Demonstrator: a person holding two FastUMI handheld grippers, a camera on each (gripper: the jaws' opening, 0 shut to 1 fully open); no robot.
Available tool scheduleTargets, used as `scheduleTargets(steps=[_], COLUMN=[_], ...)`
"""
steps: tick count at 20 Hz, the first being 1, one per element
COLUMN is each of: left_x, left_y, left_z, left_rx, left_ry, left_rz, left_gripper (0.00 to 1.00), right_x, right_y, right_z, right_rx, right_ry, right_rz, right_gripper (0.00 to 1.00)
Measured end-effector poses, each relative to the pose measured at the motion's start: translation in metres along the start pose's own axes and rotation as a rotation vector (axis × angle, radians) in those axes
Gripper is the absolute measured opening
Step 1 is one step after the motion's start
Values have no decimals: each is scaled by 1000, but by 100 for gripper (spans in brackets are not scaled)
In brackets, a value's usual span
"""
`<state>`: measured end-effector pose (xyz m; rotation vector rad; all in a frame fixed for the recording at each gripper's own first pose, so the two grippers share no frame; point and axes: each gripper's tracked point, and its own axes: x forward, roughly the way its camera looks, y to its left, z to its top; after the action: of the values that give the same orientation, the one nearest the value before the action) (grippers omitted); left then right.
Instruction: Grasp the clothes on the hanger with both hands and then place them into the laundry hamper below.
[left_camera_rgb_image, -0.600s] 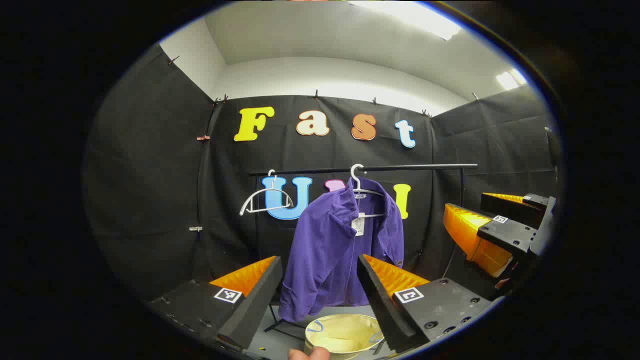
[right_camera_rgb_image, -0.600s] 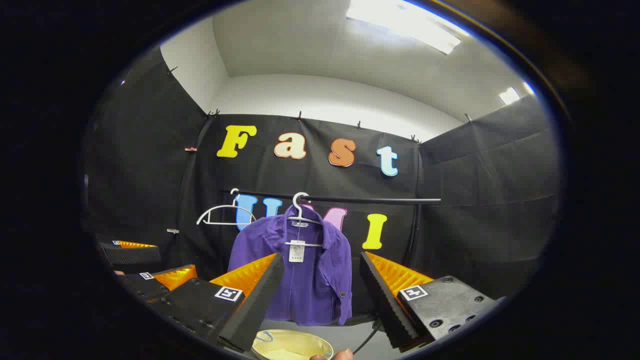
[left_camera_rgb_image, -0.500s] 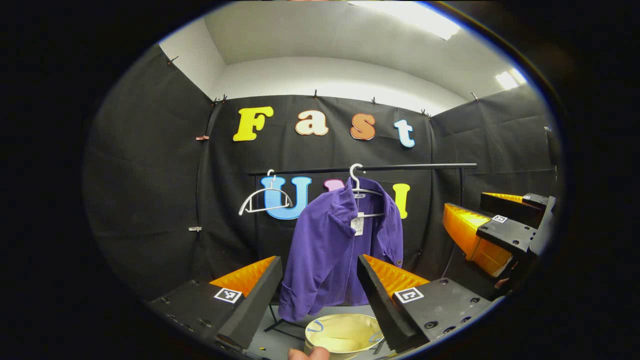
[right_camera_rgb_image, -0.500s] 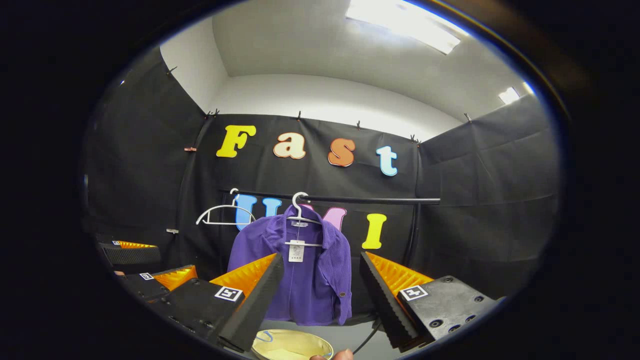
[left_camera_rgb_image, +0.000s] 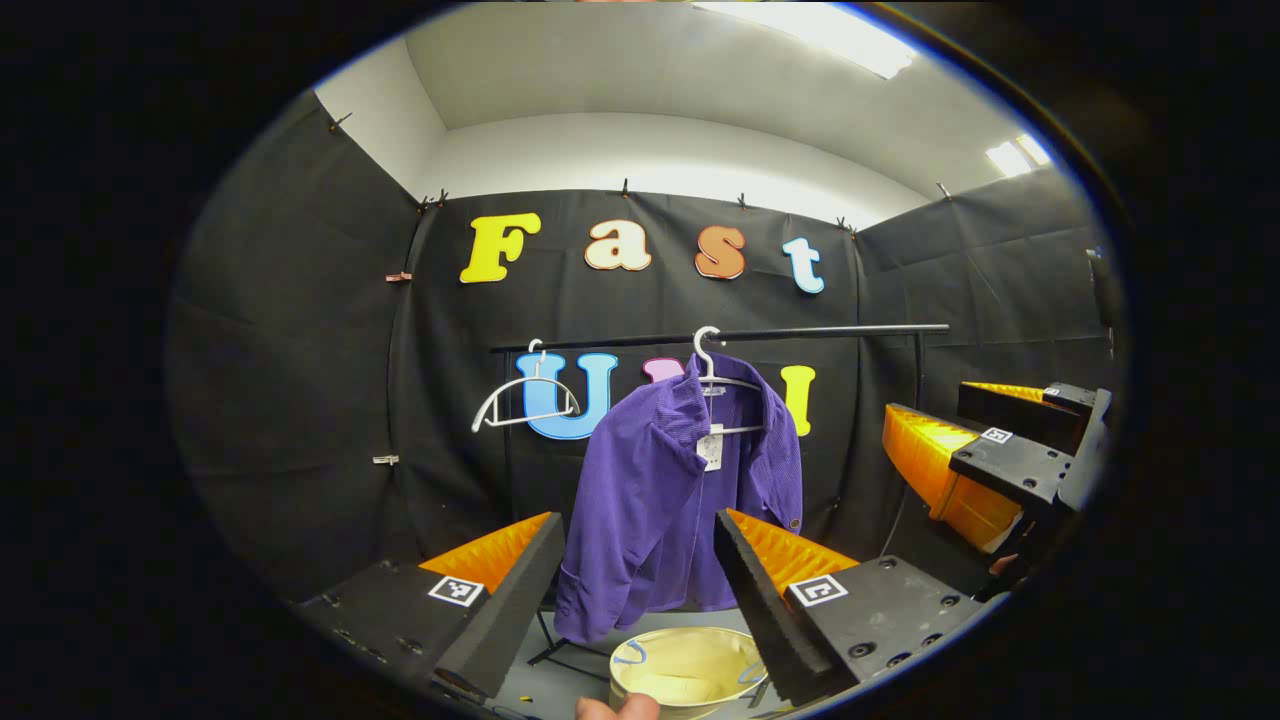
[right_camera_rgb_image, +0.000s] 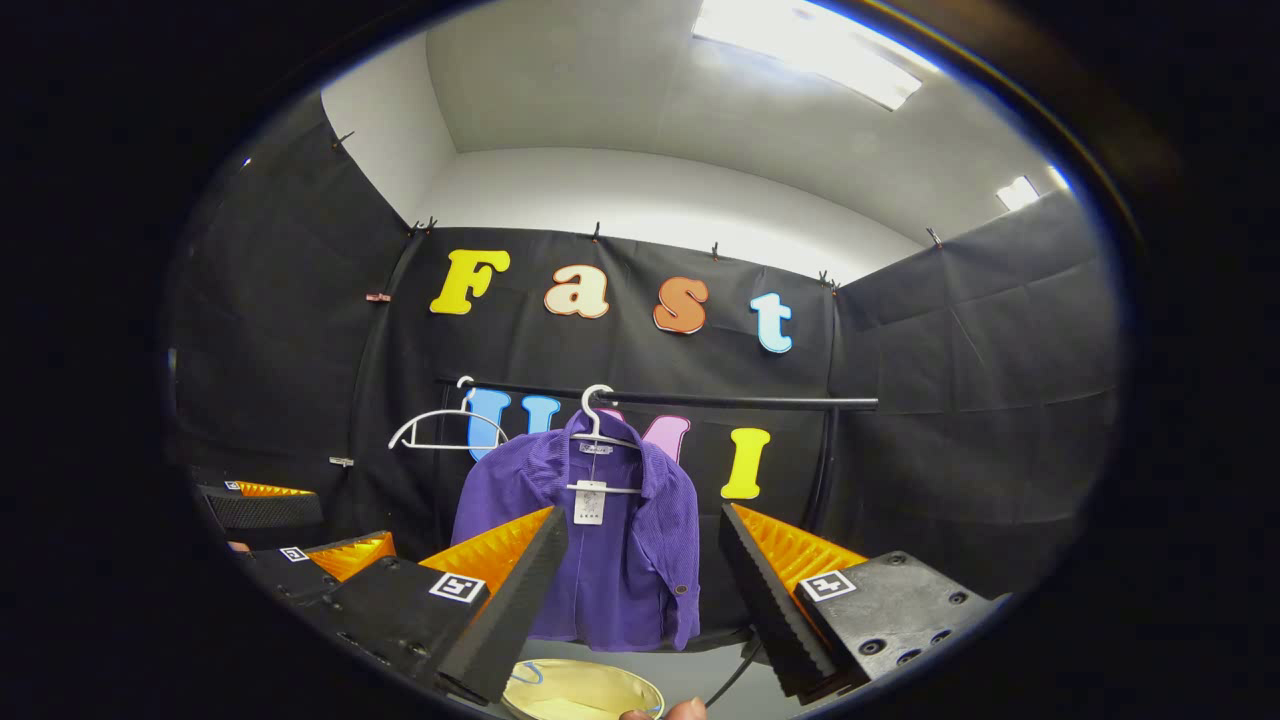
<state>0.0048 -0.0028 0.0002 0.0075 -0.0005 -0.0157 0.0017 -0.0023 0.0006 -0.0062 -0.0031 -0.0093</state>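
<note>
The rail runs level across the back wall, a dark bar with an upright post at its right end. From it hangs the shirt, purple, on a white hanger whose hook sits over the rail; in the right gripper view the shirt faces front with its collar spread and a sleeve hanging at each side. In the left gripper view it hangs turned, one sleeve drooping low at its left edge.

The left gripper is spread wide, nothing between its fingers, well short of the shirt, which shows in the gap. The right gripper is likewise spread and holds nothing, with the shirt framed between its fingers. In the left gripper view the right gripper sits off to the right, also apart from the shirt.

The hamper, pale yellow and round with its mouth open, stands on the floor below the shirt.

A bare hanger hangs on the rail to the left of the shirt. A white tag dangles at the shirt's neck.
</note>
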Motion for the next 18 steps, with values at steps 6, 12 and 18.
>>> scheduleTargets(steps=[6, 12, 18], left_x=[3, 18, 64], left_y=[0, 6, -1], left_z=[-1, 0, -2], left_rx=[-1, 6, 29], left_ry=[-3, -11, -8], left_rz=[6, 38, 60], left_gripper=[95, 95, 95], right_x=[5, 20, 70], right_y=[0, -11, -26], right_z=[-1, -7, -18], right_rx=[6, 1, 12], right_ry=[-2, -1, -5], right_rz=[0, -6, 1], right_gripper=[98, 98, 98])
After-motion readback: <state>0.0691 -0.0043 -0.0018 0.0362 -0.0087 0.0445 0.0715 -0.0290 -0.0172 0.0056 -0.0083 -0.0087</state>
